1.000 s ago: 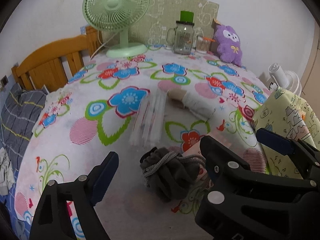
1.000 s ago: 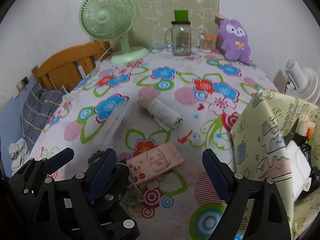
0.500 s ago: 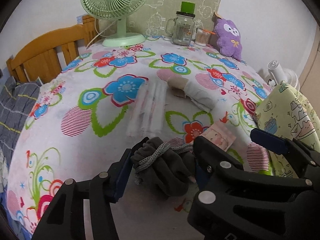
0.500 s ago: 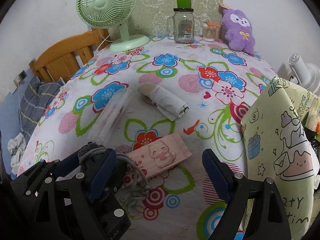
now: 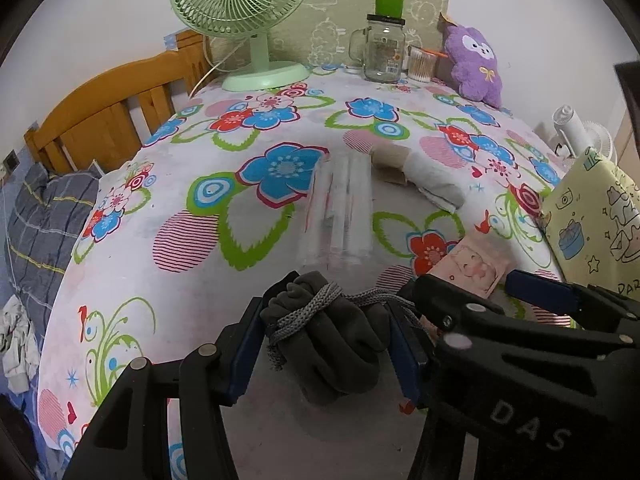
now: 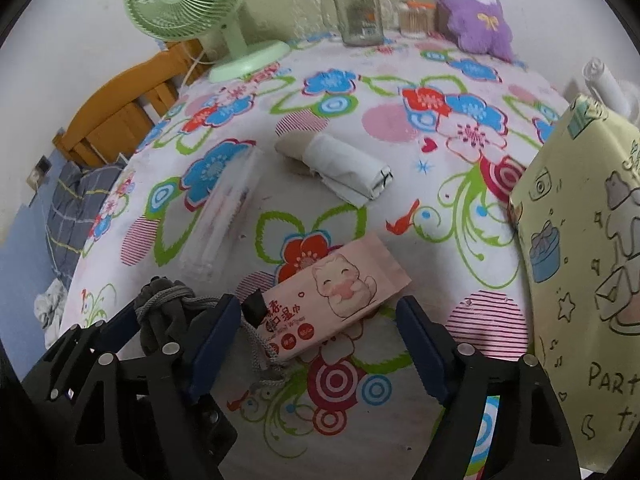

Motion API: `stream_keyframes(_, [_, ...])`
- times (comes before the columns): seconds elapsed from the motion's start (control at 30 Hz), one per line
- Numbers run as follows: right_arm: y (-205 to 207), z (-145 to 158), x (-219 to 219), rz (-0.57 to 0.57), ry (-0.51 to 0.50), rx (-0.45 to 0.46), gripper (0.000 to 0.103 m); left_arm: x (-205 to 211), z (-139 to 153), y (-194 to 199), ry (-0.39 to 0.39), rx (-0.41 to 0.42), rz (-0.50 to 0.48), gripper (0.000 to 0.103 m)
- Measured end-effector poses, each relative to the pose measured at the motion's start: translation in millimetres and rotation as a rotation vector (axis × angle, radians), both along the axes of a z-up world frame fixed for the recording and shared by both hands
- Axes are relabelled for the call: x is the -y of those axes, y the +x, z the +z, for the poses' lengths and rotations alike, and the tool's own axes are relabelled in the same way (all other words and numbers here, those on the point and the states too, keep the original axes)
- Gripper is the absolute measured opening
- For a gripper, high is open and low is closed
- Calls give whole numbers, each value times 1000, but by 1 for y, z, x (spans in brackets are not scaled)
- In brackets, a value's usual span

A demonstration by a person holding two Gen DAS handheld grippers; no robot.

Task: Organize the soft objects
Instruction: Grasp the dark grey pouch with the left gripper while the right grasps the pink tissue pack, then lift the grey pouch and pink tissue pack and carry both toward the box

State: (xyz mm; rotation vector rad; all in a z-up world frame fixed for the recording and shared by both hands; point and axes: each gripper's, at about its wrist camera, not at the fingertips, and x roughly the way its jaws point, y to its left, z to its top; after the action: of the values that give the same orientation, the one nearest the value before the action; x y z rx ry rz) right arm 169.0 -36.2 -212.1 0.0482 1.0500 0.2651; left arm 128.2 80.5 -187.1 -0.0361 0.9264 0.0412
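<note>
Left wrist view: the left tongs point(image 5: 326, 344) are squeezing the dark grey bundle point(image 5: 332, 344) from both sides, blue pads pressed into the fabric, a grey cord point(image 5: 308, 308) wrapped round its top. The bundle is sitting at the near edge of the desk point(image 5: 192, 288), on the flowered cloth. Just beyond it a clear plastic packet point(image 5: 340, 216) is lying lengthwise, and farther right a rolled white cloth point(image 5: 428, 176) on a cardboard tube is resting near the middle. At the far edge a green fan point(image 5: 244, 12) is standing on the left, then a glass jar point(image 5: 382, 52) with a green lid, a small tub of cotton swabs point(image 5: 420, 66), and a purple plush toy point(image 5: 476, 64) against the wall.

Over on the right wrist view, the right tongs point(image 6: 320, 340) are closing, their blue pads on either side of the pink wipes pack point(image 6: 332, 296), which is lying flat and slanted on the desk; I cannot tell that either pad is touching it, so they are spread around it rather than pinching. The cord's loose end is trailing between them, under the pack's near corner. The left tongs with the bundle are showing at the lower left. A yellow cartoon-printed bag point(image 6: 580, 240) is standing at the right side of the desk. Off the left edge, a wooden headboard point(image 5: 100, 120) and a grey plaid blanket point(image 5: 36, 224) are showing.
</note>
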Motion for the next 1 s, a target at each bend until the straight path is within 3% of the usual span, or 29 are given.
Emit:
stream_keyframes(0.37, [12,-3,-17,31,-80,25,71,2,-3,10,-25,-19,-26,59])
stream_keyframes(0.53, [13,-4,-26,71,-122,45,54,1,-3,10,-33,-23,-32,60])
stream_keyframes(0.7, [14,-4,-24,72,-119,52,45,2,-5,10,-40,-22,-33,59])
stream_keyframes(1.0, [8,4,-24,81,-121,79,43,4,2,7,-73,-22,-38,57])
